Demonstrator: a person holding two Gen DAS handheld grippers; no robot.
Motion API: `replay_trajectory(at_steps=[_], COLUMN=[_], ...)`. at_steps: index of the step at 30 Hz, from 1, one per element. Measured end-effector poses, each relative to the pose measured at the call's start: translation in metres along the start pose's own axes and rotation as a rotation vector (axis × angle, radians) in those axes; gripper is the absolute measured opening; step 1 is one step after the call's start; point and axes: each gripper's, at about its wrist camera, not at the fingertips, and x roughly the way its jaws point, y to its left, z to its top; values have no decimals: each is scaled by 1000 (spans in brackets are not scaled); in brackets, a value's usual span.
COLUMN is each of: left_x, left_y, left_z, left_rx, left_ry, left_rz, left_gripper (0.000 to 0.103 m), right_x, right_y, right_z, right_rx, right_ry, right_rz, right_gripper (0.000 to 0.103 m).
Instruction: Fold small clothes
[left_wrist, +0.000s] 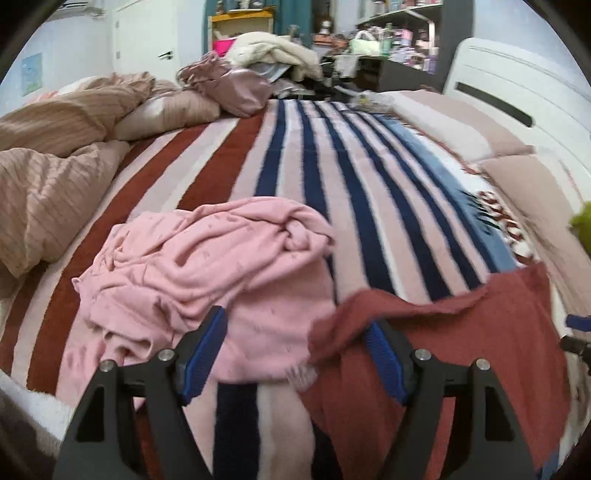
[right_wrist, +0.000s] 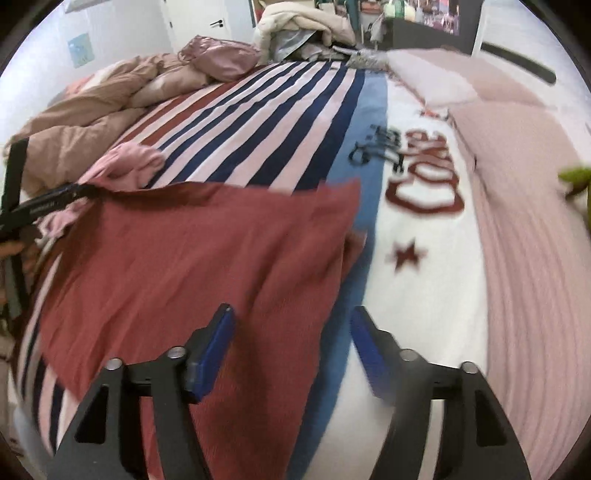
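A dark red cloth (right_wrist: 192, 258) lies spread on the striped blanket (right_wrist: 258, 122), its left corner draped over my left gripper's right finger (left_wrist: 384, 365). It also shows in the left wrist view (left_wrist: 480, 350). A crumpled pink garment (left_wrist: 207, 273) lies left of it, and shows small in the right wrist view (right_wrist: 129, 162). My left gripper (left_wrist: 295, 328) is open, over the gap between the pink garment and the red cloth. My right gripper (right_wrist: 291, 317) is open and empty above the red cloth's right edge.
A bunched tan duvet (left_wrist: 55, 166) fills the bed's left side. Pink pillows (right_wrist: 517, 166) lie along the right. A pile of clothes and a pink bag (left_wrist: 240, 88) sit at the far end. A green object (right_wrist: 576, 181) shows at the right edge.
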Motion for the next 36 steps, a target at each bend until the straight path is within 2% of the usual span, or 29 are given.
replay_trajectory(at_steps=[2, 3, 4, 5, 6, 7, 9, 13, 15, 16, 17, 18, 19, 20, 21, 22, 24, 28, 30, 36], left_x=[-9, -13, -13, -14, -20, -27, -41, -41, -39, -37, -37, -36, -35, -32, -30, -32, -46, -82, -101, -158], left_y=[5, 11, 17, 18, 17, 13, 4, -6, -13, -17, -21, -26, -31, -34, -38, -44, -56, -54, -53, -55], left_z=[2, 4, 5, 3, -4, -13, -37, -98, -118, -126, -130, -131, -131, -132, -132, -132, -133, -138, -148, -214], left_rx=[-2, -23, -56, -81, -101, -97, -75, -171, -200, -210, -216, -222, -231, -247, -263, -259, -197, -168, -166, -124], left_ry=[-10, 3, 47, 90, 110, 105, 107, 227, 254, 258, 246, 227, 220, 224, 235, 229, 202, 157, 151, 171], left_rz=[15, 30, 12, -42, -129, -175, -211, -389, -432, -457, -462, -463, -472, -490, -508, -499, -460, -450, -468, -498], left_gripper=[80, 80, 80, 80, 80, 80, 81, 81, 81, 80, 80, 77, 56, 44, 32, 23, 15, 13, 13, 13], right_x=[-5, -8, -11, -13, -13, -14, -13, 1, 5, 5, 5, 6, 8, 8, 7, 2, -10, -40, -52, -86], right_y=[0, 0, 0, 0, -2, -2, -3, 4, 9, 11, 13, 16, 17, 20, 23, 29, 37, 43, 50, 66], right_z=[-18, -26, -30, -37, -43, -49, -58, -76, -83, -84, -85, -86, -85, -86, -86, -86, -87, -99, -109, -169], right_rx=[21, 24, 25, 35, 54, 75, 113, 148, 158, 157, 163, 176, 183, 185, 181, 165, 136, 104, 74, 28], right_ry=[22, 29, 30, 38, 52, 57, 61, 89, 63, 49, 28, 19, 19, 14, 8, -5, -30, -49, -41, 11], right_rz=[28, 36, 43, 63, 96, 128, 176, 244, 258, 257, 265, 278, 288, 295, 303, 297, 282, 318, 321, 380], right_gripper=[65, 65, 65, 65, 65, 65, 67, 70, 71, 71, 65, 51, 41, 22, 11, 11, 8, 8, 8, 8])
